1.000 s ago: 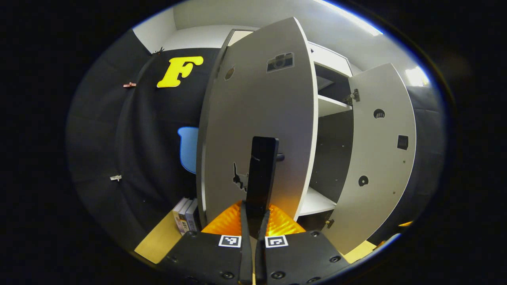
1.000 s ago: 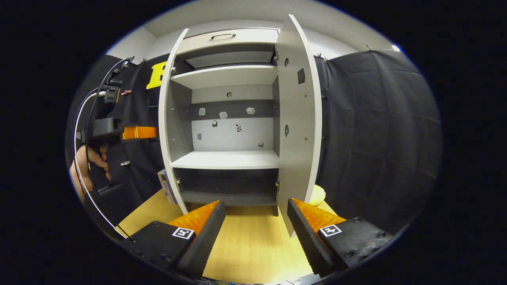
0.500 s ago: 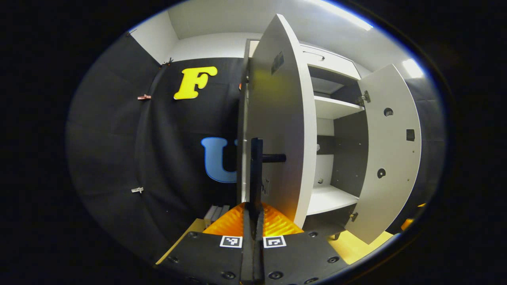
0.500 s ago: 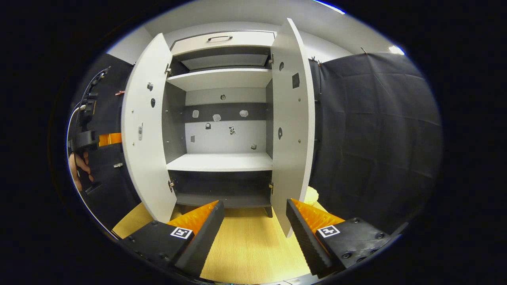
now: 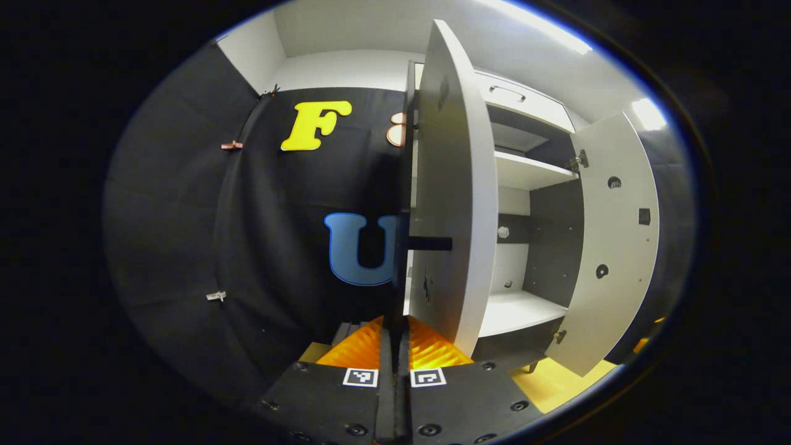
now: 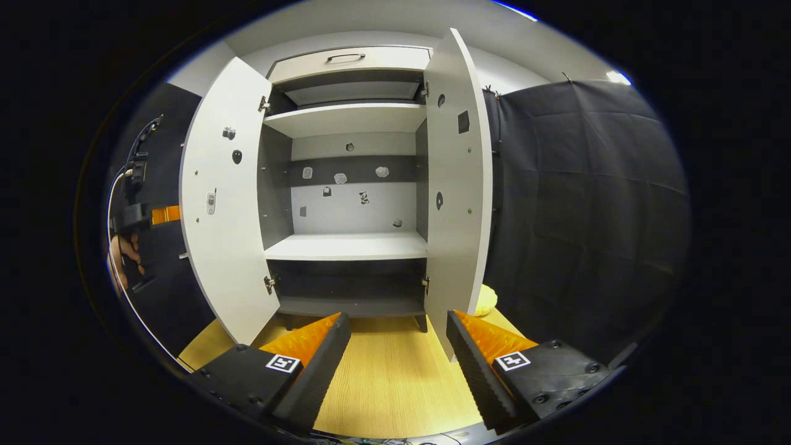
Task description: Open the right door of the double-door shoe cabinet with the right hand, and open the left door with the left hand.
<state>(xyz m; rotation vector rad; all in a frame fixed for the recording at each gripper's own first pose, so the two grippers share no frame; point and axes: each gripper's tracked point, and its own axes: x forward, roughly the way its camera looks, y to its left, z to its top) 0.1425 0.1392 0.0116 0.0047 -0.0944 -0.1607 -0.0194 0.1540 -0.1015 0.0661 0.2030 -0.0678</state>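
The grey shoe cabinet (image 6: 346,247) stands with both doors swung out. In the left gripper view the left door (image 5: 457,204) is nearly edge-on, and its black bar handle (image 5: 401,266) runs down between my left gripper's (image 5: 394,327) fingers, which are shut on it. The right door (image 5: 612,247) hangs wide beyond it. In the right gripper view my right gripper (image 6: 395,346) is open, low in front of the cabinet and touching nothing, with the left door (image 6: 225,204) and right door (image 6: 457,198) to either side. The left gripper (image 6: 145,216) and a hand (image 6: 123,256) show behind the left door.
Bare shelves (image 6: 346,246) run across the cabinet, with a drawer (image 6: 349,59) on top. A wooden floor (image 6: 383,377) lies in front. A yellow object (image 6: 485,301) sits behind the right door. Black cloth walls close in both sides.
The left door has swung farther out, from half open to wide, with my left gripper holding its handle. The right gripper has stayed open and nearly still.
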